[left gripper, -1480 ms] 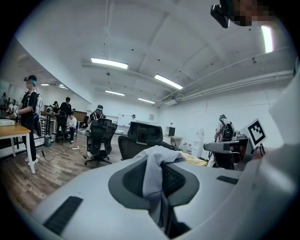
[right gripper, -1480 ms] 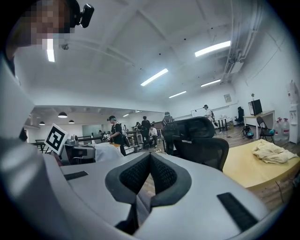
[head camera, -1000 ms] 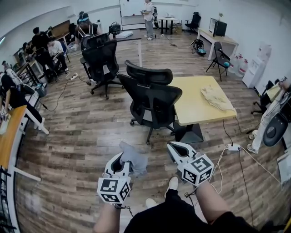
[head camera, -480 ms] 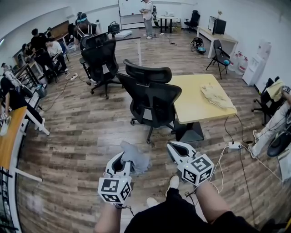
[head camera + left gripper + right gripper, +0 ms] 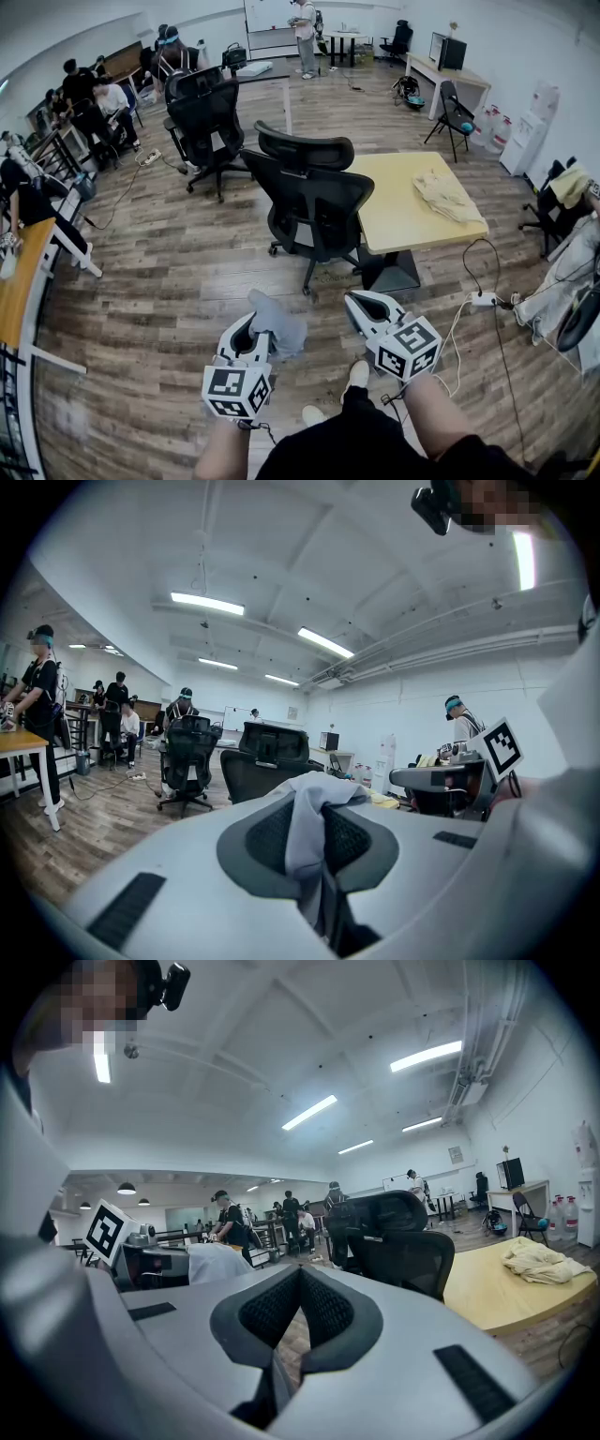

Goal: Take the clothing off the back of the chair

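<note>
A grey piece of clothing [image 5: 278,328] hangs from my left gripper [image 5: 255,330], which is shut on it low in the head view; the cloth [image 5: 312,829] bunches between the pads in the left gripper view. My right gripper [image 5: 362,307] sits beside it to the right, shut, with nothing between its pads [image 5: 323,1309]. Both are held over the wooden floor, short of the black mesh office chair [image 5: 316,208], whose back is bare. That chair also shows ahead in both gripper views, chair [image 5: 267,761] and chair [image 5: 405,1239].
A yellow table [image 5: 398,234] stands right of the chair with a cream cloth [image 5: 448,199] on it. A second black chair [image 5: 208,120] is farther back. A power strip [image 5: 483,302] and cables lie on the floor at right. People sit at desks on the left.
Both grippers and the grey clothing have stayed put. A person at the right edge of the head view has shifted position.
</note>
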